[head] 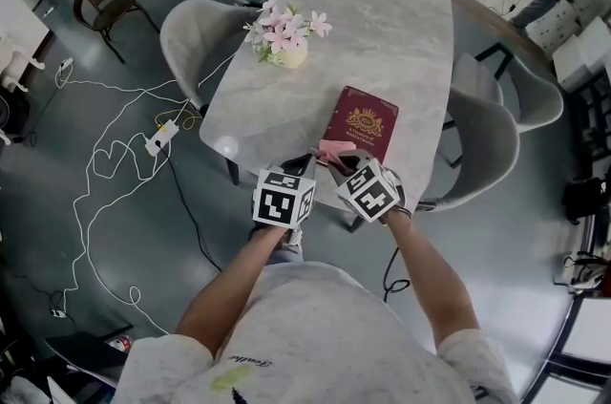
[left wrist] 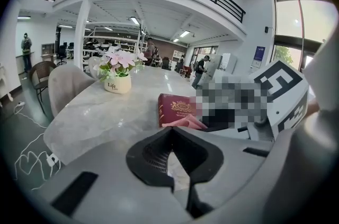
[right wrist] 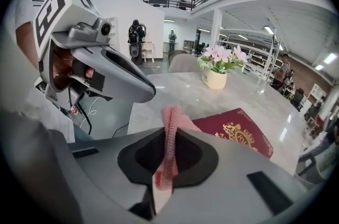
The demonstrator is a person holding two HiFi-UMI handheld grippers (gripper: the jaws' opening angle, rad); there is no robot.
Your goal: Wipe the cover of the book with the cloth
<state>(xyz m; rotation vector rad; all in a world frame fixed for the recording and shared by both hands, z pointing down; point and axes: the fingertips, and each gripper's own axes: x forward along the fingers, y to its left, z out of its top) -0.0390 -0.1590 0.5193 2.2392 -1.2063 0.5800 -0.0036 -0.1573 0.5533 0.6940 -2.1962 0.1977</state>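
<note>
One book (head: 363, 125), one cloth (head: 331, 149) (pink), one flowerpot (head: 291, 56)

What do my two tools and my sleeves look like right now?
The left tool and right tool are light grey shells with black pads. Each carries a white cube with black square markers. The person wears a pale, speckled, short-sleeved T-shirt.

The cream flower pot (left wrist: 117, 85) is showing the word "Life" in dark print on its side, legible in the left gripper view. A smaller line beneath it is appearing too small to read. The maroon book (head: 362, 125) is carrying a gold crest with gold lettering, not legible in any view. The person's shirt (head: 315, 335) is bearing a short script word, illegible. A blue wall sign (left wrist: 259, 53) is displaying unreadable print.
</note>
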